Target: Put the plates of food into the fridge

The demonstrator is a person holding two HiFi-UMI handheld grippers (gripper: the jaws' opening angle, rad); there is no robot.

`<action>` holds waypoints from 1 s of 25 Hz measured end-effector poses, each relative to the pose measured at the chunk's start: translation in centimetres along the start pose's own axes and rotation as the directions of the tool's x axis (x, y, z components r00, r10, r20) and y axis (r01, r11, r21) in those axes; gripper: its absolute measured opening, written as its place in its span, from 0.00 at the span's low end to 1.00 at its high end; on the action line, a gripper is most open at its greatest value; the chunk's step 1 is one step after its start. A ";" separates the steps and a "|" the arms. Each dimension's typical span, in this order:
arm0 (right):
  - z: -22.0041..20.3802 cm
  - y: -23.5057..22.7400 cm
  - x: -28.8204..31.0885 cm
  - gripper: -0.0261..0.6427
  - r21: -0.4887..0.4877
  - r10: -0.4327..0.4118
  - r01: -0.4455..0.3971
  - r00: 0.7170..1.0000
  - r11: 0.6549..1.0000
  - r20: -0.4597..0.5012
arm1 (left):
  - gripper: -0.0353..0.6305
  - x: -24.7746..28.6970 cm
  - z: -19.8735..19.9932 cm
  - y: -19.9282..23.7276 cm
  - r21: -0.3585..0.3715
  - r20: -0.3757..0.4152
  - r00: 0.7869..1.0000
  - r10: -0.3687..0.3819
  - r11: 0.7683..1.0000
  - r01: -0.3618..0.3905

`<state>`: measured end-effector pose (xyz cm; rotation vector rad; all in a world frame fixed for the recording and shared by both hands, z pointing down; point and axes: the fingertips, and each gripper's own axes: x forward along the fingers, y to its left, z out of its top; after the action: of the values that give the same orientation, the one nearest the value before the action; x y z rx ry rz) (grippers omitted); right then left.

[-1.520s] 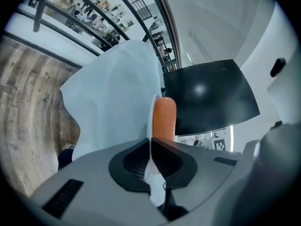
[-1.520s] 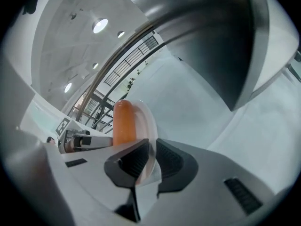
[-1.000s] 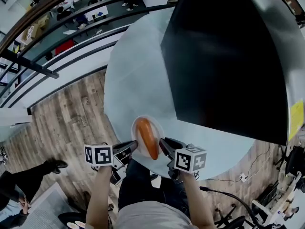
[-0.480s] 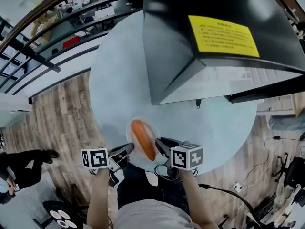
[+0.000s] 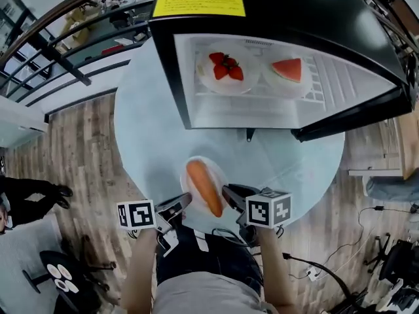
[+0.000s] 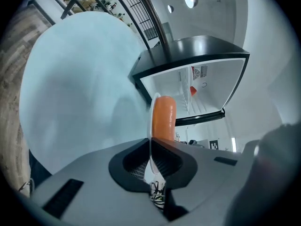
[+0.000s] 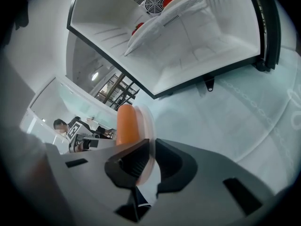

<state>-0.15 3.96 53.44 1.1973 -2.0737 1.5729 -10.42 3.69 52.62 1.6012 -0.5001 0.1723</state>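
Left gripper [image 5: 180, 205] and right gripper [image 5: 228, 191] clamped on sausage plate [image 5: 220, 175] | open fridge [image 5: 281, 106] now swung into view | shelving looks imminent

round pale-blue table [image 5: 147, 136], glossy top. wood-plank floor [image 5: 78, 162] around it. dark railing [image 5: 59, 57] curves across upper left; beyond it lower level with desks [image 5: 124, 15], small, detail unclear. person in dark clothes [image 5: 29, 195] at left edge, on floor. black cable [image 5: 296, 258] on floor, lower right.
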 end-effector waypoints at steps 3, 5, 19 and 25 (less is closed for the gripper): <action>0.6 -0.4 -1.6 0.11 -0.015 0.001 -0.001 1.000 1.000 0.013 | 0.08 0.9 -0.3 -1.6 0.019 0.005 1.000 -0.004 1.000 0.004; 1.1 -0.6 -2.3 0.11 -0.026 -0.004 0.004 1.000 1.000 0.024 | 0.08 1.3 -0.4 -2.4 0.029 0.005 1.000 -0.011 1.000 0.010; 3.0 0.0 -1.9 0.11 0.064 -0.020 0.014 0.996 0.998 0.092 | 0.08 1.4 2.5 -2.6 0.014 -0.075 0.997 -0.033 0.999 0.034; 3.6 -1.7 -2.7 0.11 0.080 -0.044 0.035 0.992 0.996 0.114 | 0.08 3.3 2.5 -3.1 0.018 -0.088 0.996 -0.017 1.000 0.019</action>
<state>3.66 1.86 51.46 1.3789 -2.0620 1.6157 -6.67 0.58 50.81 1.6084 -0.4169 0.2333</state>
